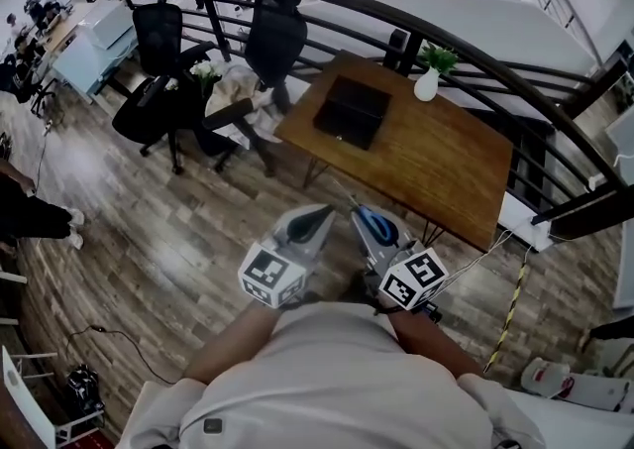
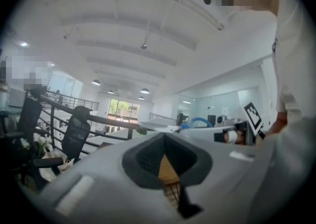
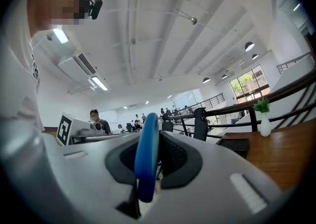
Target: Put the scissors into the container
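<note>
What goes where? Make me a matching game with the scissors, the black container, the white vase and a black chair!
Things:
1 scissors
2 black container
3 white vase
4 black chair

Places:
A on the floor, left of the table
B in the right gripper
C at the table's far edge
D on the table's left part

Pairs: 1-B, 2-D, 3-C, 4-A

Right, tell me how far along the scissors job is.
Done: the scissors are picked up. In hand: the right tool is shut on their blue handle, short of the table; the left tool is shut and empty. Left: reach the black container on the table and put the scissors in it.
</note>
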Demonstrator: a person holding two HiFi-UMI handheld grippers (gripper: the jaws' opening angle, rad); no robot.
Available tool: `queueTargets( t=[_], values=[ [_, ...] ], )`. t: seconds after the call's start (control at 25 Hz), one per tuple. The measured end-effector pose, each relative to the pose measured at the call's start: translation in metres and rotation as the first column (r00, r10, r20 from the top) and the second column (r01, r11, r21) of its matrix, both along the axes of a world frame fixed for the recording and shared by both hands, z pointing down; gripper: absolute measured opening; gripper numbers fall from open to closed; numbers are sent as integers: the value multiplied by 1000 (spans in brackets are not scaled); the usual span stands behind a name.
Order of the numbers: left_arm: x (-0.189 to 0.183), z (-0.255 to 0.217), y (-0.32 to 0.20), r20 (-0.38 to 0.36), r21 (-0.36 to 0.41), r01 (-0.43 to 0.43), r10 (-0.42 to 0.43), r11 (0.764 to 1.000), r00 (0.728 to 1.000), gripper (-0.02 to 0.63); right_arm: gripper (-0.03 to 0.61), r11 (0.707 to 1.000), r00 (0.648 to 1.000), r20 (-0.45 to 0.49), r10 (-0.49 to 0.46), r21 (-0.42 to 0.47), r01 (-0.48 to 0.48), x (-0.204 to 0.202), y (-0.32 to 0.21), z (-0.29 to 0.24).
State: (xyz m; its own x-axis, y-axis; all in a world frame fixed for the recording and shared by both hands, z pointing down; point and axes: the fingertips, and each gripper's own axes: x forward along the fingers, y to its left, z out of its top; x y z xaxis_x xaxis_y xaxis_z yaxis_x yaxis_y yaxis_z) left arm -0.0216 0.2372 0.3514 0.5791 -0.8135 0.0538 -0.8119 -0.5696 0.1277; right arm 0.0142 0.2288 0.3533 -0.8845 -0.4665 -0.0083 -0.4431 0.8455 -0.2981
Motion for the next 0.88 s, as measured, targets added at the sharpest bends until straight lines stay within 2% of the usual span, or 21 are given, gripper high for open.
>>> queueTargets(
  t=[0.16, 0.52, 0.88],
  values=[
    [-8, 1, -13, -6, -3, 30, -30, 1000, 1000, 5, 48, 999, 1000, -8, -26, 33, 27, -6, -9, -3],
    [9, 4, -66, -8, -18, 52, -52, 998, 999, 5, 48, 999, 999, 7, -41, 25, 40, 15, -63, -1],
    [77, -8, -144, -20, 8, 52, -51, 999, 998, 5, 48, 999, 1000, -3, -26, 48, 26, 85, -150, -14]
  ],
)
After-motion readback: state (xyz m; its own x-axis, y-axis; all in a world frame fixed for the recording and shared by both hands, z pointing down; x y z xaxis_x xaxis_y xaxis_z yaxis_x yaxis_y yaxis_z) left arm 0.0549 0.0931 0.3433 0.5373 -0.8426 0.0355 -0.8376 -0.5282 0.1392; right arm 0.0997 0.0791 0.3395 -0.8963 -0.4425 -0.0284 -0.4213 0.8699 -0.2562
